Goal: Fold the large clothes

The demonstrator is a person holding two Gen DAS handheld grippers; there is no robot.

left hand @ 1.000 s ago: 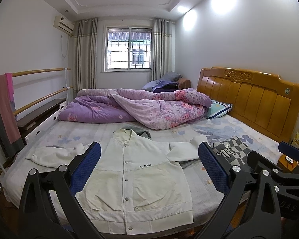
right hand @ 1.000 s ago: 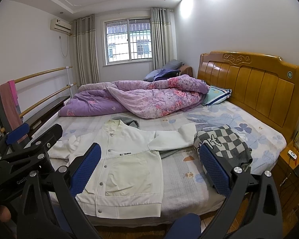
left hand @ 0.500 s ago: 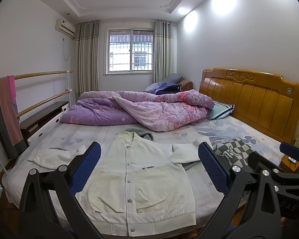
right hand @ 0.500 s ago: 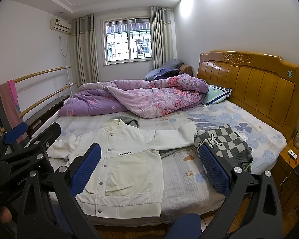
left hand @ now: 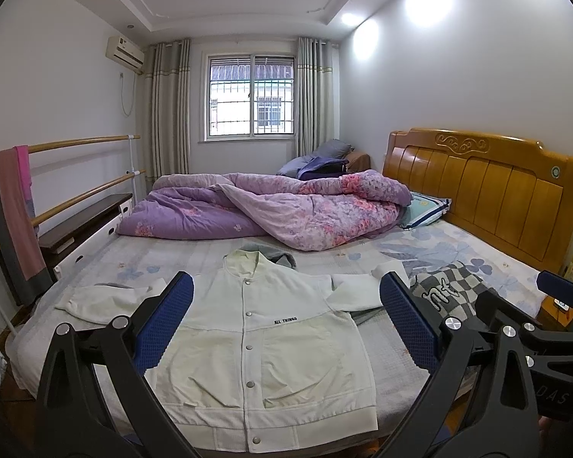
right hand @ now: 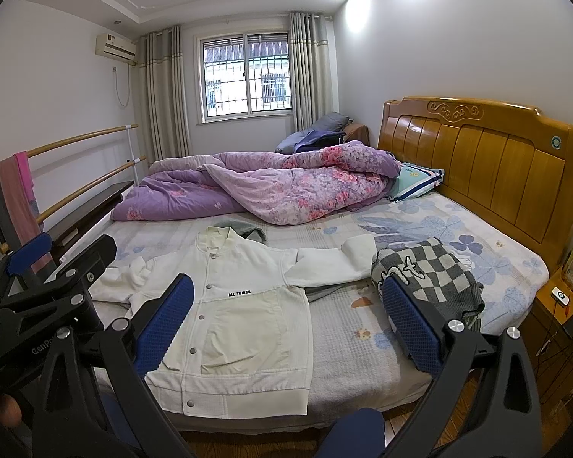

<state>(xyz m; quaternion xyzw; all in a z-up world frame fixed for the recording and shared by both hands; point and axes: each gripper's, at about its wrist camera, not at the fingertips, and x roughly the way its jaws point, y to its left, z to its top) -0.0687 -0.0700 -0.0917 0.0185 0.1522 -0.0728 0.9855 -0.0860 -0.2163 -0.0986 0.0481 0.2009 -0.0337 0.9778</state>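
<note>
Left gripper at bottom of left view: jaws spread wide, empty, above near bed edge. Right gripper at bottom of right view: likewise spread, empty; "GenRo…" lettering partly readable on left gripper body at lower left of right view, "DAS" on right gripper body at lower right of left view.
Jacket lower centre, flat on bed, buttoned, sleeves out; chest print "ALL THINGS".
Checked knit right of centre, touching right sleeve cuff; large lettering unreadable.
Quilt mid-frame, bunched.
Headboard right.
Window upper centre.
</note>
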